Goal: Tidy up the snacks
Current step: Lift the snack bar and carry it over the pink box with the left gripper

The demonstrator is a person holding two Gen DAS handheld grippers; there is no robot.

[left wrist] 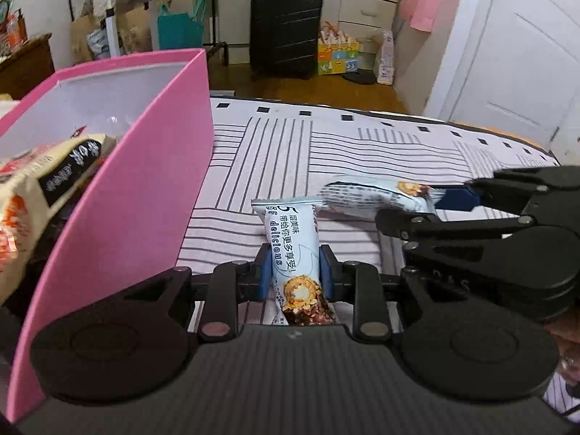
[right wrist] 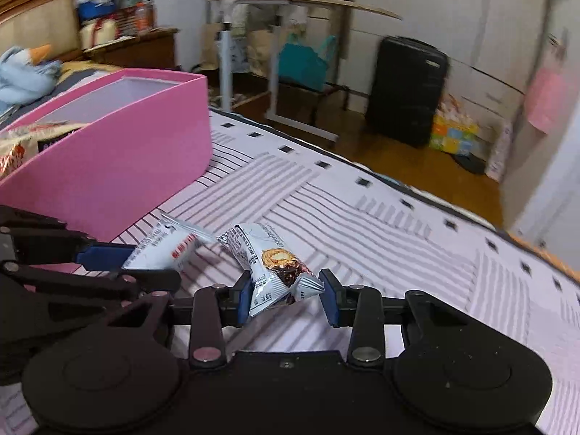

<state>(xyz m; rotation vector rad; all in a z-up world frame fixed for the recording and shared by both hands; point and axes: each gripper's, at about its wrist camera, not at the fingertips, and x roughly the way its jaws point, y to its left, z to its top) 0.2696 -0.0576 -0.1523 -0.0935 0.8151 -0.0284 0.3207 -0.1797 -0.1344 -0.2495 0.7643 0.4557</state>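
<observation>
Your left gripper (left wrist: 295, 273), low in the centre of the left wrist view, is clamped on a pale blue wafer bar (left wrist: 293, 250) that stands nearly upright in the frame, long axis running away from you. Beside it the pink box (left wrist: 145, 188) fills the left half of the frame, its open top up and to the left of the bar, with a noodle packet (left wrist: 40, 188) already inside. So you would carry this bar left and upward over the near wall.

From the right wrist view, your right gripper (right wrist: 286, 295) holds a second wafer bar (right wrist: 270, 264): the left pad presses it, the right pad appears just clear of its crimped end, so the hold looks loose. That bar slants toward the upper left. From here the box lies in the upper left, beyond your left gripper, so your left hand is the nearer.
</observation>
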